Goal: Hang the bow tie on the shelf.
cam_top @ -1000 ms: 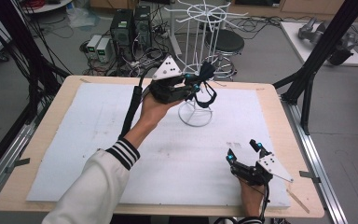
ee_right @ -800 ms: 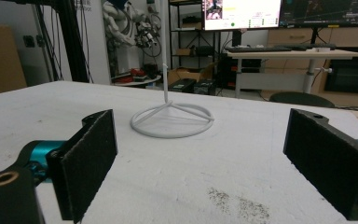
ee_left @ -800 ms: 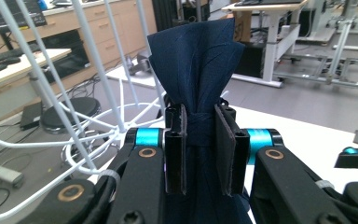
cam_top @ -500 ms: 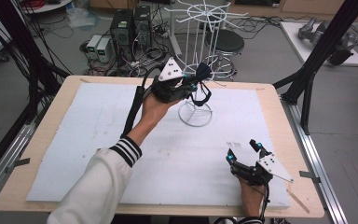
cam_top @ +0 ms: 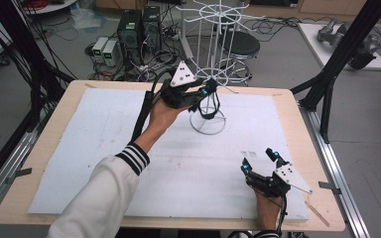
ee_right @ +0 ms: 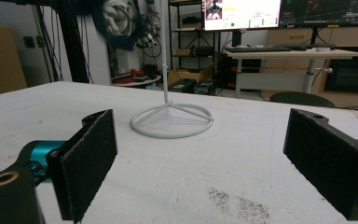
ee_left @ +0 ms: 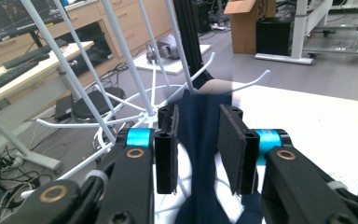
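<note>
While the left gripper [cam_top: 206, 94] is held up beside the tall white wire rack with radiating hooks [cam_top: 214, 59], its jaws have just been opening a little and now stand narrowly apart, with a dark navy cloth strip [ee_left: 204, 154] hanging between them. From the left gripper view, the cloth drapes from one of the rack's white hook arms just beyond the jaw tips and runs down through the gap; a sliver of space shows on each side of it, so the pads [ee_left: 167, 154] are not pressing on it. Directly below this gripper, the rack's round wire base ring [cam_top: 207, 122] sits on the white foam sheet [cam_top: 79, 148] that covers the wooden table [cam_top: 297, 124].

Well apart, toward the person's near right corner, the right gripper [cam_top: 260, 159] rests low on the foam sheet with its jaws spread wide and nothing between them. Ahead of its jaws, the right gripper view shows the base ring [ee_right: 171, 120] at some distance.
</note>
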### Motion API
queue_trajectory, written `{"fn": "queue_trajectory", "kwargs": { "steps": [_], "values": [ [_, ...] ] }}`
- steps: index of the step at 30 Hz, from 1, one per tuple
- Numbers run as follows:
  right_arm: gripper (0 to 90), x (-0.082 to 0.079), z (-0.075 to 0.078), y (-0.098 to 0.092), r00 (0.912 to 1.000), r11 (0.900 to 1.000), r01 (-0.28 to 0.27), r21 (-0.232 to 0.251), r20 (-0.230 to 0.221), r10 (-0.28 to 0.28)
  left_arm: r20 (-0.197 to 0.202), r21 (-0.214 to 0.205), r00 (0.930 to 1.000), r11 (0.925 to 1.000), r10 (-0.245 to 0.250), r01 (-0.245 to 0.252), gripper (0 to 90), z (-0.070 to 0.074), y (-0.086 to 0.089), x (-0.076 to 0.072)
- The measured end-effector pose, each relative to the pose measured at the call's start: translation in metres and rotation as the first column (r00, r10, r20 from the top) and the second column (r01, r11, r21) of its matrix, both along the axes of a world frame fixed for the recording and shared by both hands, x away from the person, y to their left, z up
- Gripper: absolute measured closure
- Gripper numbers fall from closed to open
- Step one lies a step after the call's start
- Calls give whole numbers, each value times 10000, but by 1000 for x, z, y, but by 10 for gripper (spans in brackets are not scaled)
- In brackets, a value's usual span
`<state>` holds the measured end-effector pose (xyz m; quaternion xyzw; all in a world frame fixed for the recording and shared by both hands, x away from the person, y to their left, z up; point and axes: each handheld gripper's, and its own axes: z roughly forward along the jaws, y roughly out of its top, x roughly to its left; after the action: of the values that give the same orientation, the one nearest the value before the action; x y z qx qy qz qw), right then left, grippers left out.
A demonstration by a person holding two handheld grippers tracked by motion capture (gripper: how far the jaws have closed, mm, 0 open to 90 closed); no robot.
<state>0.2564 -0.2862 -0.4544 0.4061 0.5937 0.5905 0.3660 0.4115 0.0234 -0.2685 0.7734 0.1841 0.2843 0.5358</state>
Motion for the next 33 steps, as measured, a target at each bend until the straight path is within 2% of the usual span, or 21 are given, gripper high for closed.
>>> {"fn": "queue_trajectory", "kwargs": {
  "steps": [3, 8, 13, 14, 16, 18, 21, 24, 25, 30, 33],
  "values": [
    [88, 0, 0, 0, 10000, 10000, -2, 9, -7, 2, 101, 74, 9999, 10000, 40, -40, 641, 1, 1, -1],
    [88, 0, 0, 0, 10000, 10000, -12, 26, -10, 12, 185, -59, 9996, 9997, 220, -219, 511, 4, 4, -4],
    [88, 0, 0, 0, 10000, 10000, -34, -28, 39, 34, 568, -575, 9983, 9983, 132, -99, 364, 3, 15, -15],
    [88, 0, 0, 0, 10000, 10000, -46, -25, 42, 46, 610, -805, 9981, 9967, 105, -55, 334, 2, 19, -18],
    [88, -1, 0, 0, 10000, 10000, -17, -4, 65, 17, 579, -1009, 9982, 9946, -175, 233, 273, -1, 27, -26],
    [88, -1, 0, 1, 9999, 10000, -31, -28, 111, 31, 719, -1207, 9970, 9921, -268, 354, 185, -5, 36, -38],
    [88, -1, 0, 1, 9999, 10000, -12, -49, 108, 13, 946, -1452, 9940, 9870, -551, 685, 184, -14, 57, -55],
    [87, -1, 0, 1, 9999, 9999, -6, -103, 107, 7, 986, -1702, 9933, 9825, -595, 757, 182, -26, 82, -69],
    [88, -1, 0, 1, 9999, 9999, -4, -119, 101, 5, 981, -1690, 9940, 9835, -490, 652, 180, -30, 89, -72],
    [88, -1, 0, 2, 10000, 9999, -3, -105, 73, 4, 679, -2024, 9977, 9793, 42, 97, 160, -65, 141, -90],
    [88, -1, 0, 2, 10000, 9999, 6, -131, 64, -5, 764, -2211, 9958, 9747, 498, -318, 155, -88, 171, -101]
  ]
}}
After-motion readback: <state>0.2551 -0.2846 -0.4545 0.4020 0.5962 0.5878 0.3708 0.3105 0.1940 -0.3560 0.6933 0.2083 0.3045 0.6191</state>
